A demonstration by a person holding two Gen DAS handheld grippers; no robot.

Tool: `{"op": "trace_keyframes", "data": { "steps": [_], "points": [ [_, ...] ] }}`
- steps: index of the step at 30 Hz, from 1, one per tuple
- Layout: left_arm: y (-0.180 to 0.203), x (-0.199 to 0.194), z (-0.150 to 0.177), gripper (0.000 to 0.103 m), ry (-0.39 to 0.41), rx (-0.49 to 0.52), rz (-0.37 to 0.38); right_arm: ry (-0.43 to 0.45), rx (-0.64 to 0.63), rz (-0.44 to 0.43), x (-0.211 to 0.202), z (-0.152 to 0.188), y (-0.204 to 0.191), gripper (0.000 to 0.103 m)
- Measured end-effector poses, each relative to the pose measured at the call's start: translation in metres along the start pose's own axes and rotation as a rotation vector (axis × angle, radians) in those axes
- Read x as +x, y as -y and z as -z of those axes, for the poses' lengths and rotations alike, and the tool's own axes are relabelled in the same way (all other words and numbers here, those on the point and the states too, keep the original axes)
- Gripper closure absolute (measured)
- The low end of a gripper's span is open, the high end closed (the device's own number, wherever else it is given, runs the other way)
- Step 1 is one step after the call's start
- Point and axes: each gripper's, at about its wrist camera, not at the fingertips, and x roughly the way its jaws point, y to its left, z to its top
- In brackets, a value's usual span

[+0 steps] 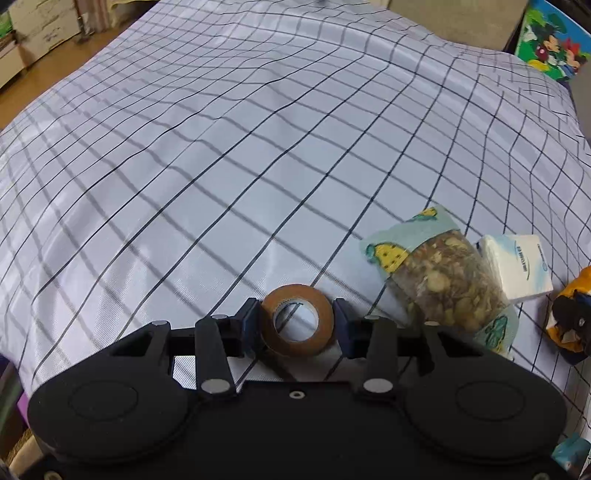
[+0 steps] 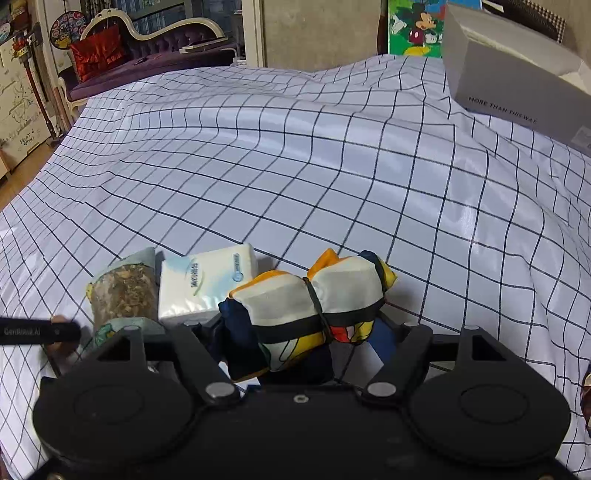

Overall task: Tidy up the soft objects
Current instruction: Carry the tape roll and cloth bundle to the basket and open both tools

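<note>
My left gripper [image 1: 297, 323] is shut on a brown tape roll [image 1: 297, 320], its blue pads pressing both sides just above the checked sheet [image 1: 221, 166]. To its right lie a clear bag of dried bits with a green printed wrapper [image 1: 443, 280] and a white tissue pack [image 1: 517, 266]. In the right wrist view my right gripper [image 2: 299, 332] is shut on a rolled multicoloured cloth bundle [image 2: 314, 306], tied with a black band. The tissue pack [image 2: 205, 284] and the dried-bits bag [image 2: 123, 291] rest just left of the bundle.
A grey cardboard box [image 2: 517, 77] sits at the sheet's far right. A cartoon poster [image 2: 415, 27] stands behind the bed. A sofa with a red cushion [image 2: 98, 55] is at far left. Part of the left tool [image 2: 40, 332] shows at the left edge.
</note>
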Motion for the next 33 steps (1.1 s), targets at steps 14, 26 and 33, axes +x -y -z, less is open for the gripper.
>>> {"op": "trace_keyframes", "data": {
  "steps": [14, 26, 33],
  "points": [
    [-0.095, -0.086, 0.056, 0.060, 0.090, -0.169, -0.146, 0.081, -0.170, -0.300, -0.059, 0.015, -0.081, 0.030],
    [-0.188, -0.131, 0.164, 0.060, 0.077, -0.364, -0.389, 0.022, -0.479, -0.596, -0.102, 0.091, -0.194, 0.030],
    [-0.206, -0.122, 0.210, 0.060, 0.019, -0.460, -0.370, -0.042, -0.653, -0.675, -0.121, 0.137, -0.248, 0.030]
  ]
}}
